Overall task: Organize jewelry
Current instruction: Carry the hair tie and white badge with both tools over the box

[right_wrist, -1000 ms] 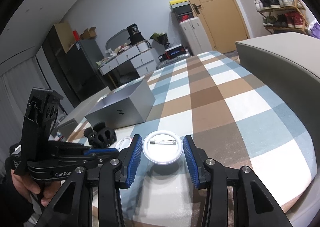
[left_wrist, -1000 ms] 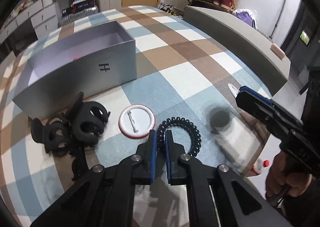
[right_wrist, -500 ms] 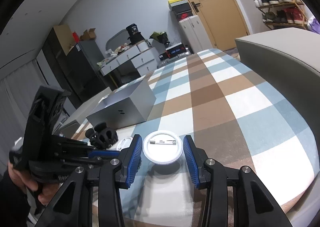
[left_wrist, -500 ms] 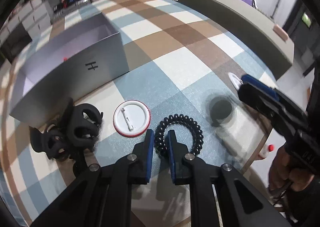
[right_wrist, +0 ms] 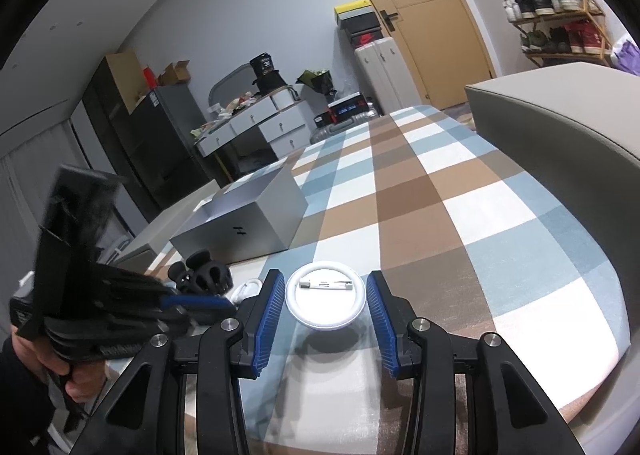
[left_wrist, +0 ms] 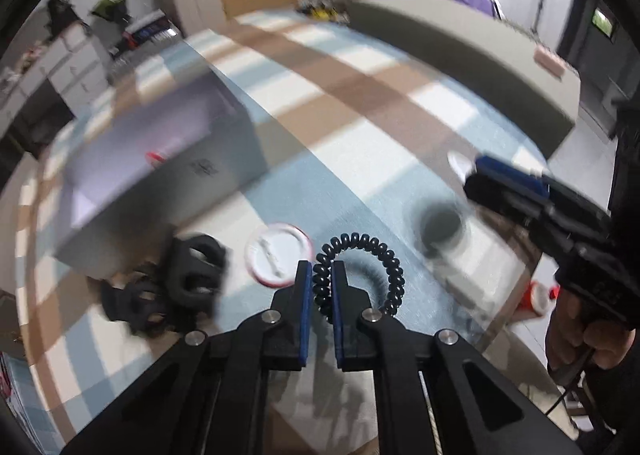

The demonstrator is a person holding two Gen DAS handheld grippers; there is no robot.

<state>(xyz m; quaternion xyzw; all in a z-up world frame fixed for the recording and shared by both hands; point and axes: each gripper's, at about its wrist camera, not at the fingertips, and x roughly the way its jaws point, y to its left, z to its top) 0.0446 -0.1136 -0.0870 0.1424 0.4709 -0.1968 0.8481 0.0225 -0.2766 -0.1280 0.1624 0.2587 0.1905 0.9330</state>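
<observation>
Two claws showed in the pictures. The left claw (left_wrist: 321, 287) was pinching a black coil hair tie (left_wrist: 362, 271), with one side of the ring squeezed between its blue pads and the rest of the ring looping out ahead and to the right. Just left of its tips lay a round white pin badge with a red rim (left_wrist: 279, 259), back side up. Farther left sat a heap of black hair clips (left_wrist: 168, 293). Ahead and to the left stood an open grey box (left_wrist: 160, 175) on the checked cloth (left_wrist: 360, 127). The right claw (right_wrist: 326, 305) was spread wide, and a second white pin badge (right_wrist: 325, 299) sat between its pads, but I could not tell if they touched it. The left-wrist view was blurry.
</observation>
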